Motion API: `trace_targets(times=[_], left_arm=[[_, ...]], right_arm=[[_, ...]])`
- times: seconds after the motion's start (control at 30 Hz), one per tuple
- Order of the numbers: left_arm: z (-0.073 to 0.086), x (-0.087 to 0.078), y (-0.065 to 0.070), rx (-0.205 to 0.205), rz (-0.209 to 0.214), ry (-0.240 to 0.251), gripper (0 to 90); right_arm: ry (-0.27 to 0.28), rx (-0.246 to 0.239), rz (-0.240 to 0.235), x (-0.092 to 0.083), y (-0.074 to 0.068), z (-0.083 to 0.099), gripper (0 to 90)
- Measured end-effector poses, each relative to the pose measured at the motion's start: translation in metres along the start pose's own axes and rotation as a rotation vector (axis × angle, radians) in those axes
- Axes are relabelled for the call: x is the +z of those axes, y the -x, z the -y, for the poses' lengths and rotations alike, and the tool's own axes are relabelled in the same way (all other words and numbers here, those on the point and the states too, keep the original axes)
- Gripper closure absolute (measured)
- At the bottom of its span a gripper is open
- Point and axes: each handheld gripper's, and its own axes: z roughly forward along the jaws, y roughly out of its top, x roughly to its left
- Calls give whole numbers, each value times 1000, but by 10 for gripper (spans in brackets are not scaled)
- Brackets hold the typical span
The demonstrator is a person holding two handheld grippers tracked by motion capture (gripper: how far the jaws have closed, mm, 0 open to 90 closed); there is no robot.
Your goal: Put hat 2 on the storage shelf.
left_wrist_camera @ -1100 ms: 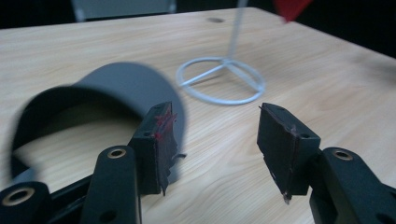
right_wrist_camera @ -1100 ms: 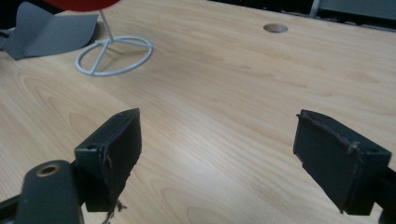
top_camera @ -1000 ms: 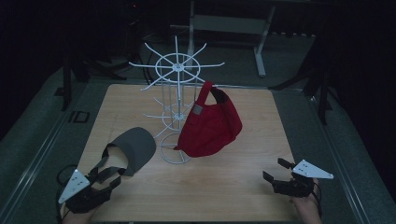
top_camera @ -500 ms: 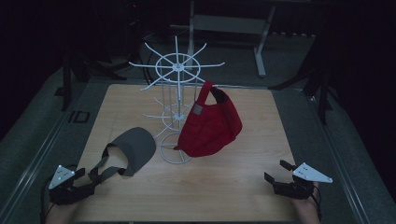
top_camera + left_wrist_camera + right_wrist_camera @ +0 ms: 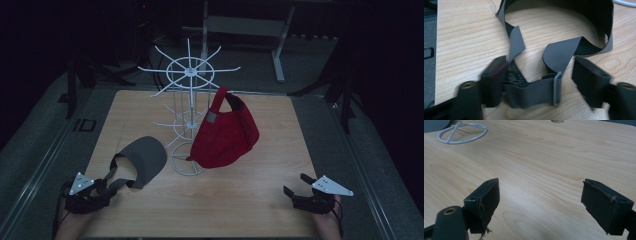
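A grey visor point(image 5: 145, 160) lies on the wooden table point(image 5: 230, 205) at front left, with its strap trailing toward the near edge. My left gripper point(image 5: 107, 187) sits low at that strap. In the left gripper view the buckled strap loop point(image 5: 534, 92) lies between the jaws of my left gripper point(image 5: 541, 80). The jaws have just been closing, but a gap remains beside the far pad, so the gripper is open. A red cap point(image 5: 225, 135) hangs on the white wire rack point(image 5: 187, 75). My right gripper point(image 5: 296, 184) rests open at front right, with bare wood between its jaws point(image 5: 540, 202).
The rack's round wire base point(image 5: 461, 132) stands mid-table, left of and beyond my right gripper. Grey floor and dark stands surround the table. Bare wood stretches between the two grippers along the near edge.
My left gripper has drawn back to the left, away from the visor's brim, and now sits lower at the strap. The visor, the red cap and my right gripper have stayed put.
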Motion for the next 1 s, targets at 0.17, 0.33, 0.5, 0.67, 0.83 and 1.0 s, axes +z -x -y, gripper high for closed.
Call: trace_targets(times=[0.17,0.33,0.5,0.67,0.83,1.0], left_arm=[[-1,3,7,75,0,-36,473],[-1,3,14,88,50,-35,700],[-3,3,24,129,42,-42,822],[-6,-6,21,89,75,70,841],[-27,-29,18,91,97,198,843],[-55,-47,24,141,101,279,843]], right_arm=[[0,3,6,0,2,1,152],[-2,11,7,0,2,2,152],[-3,21,1,0,3,2,152],[7,24,4,-2,3,0,152],[23,38,8,-4,5,0,153],[24,40,19,-5,5,0,155]])
